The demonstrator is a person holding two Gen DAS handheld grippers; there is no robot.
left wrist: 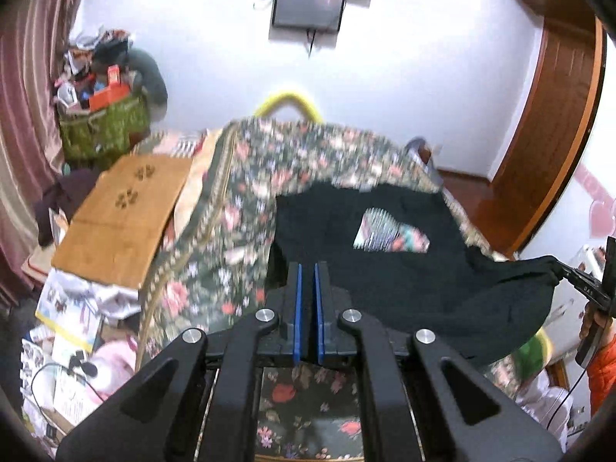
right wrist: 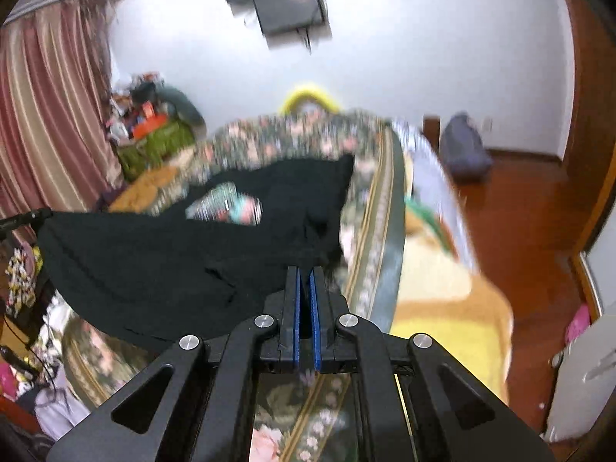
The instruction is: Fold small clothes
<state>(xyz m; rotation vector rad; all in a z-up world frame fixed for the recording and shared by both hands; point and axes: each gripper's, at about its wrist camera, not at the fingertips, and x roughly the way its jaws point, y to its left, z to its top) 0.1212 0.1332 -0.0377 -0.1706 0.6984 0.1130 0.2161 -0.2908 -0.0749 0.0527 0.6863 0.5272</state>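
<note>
A small black garment [left wrist: 385,254] with a colourful printed patch [left wrist: 389,231] hangs stretched above the floral bedspread [left wrist: 238,200]. My left gripper [left wrist: 308,269] is shut on the garment's near left edge. My right gripper [right wrist: 304,273] is shut on its opposite near edge; the garment [right wrist: 173,261] spreads away to the left in the right wrist view. The right gripper's tip also shows in the left wrist view [left wrist: 566,271], pinching the cloth's far right corner. The left gripper's tip shows in the right wrist view [right wrist: 27,217].
A cardboard box [left wrist: 123,215] and papers lie left of the bed. A green bag of clutter [left wrist: 104,123] stands by striped curtains [right wrist: 46,115]. A yellow blanket [right wrist: 446,300] hangs off the bed's right side above the wooden floor [right wrist: 519,223]. A dark bag [right wrist: 462,146] sits by the wall.
</note>
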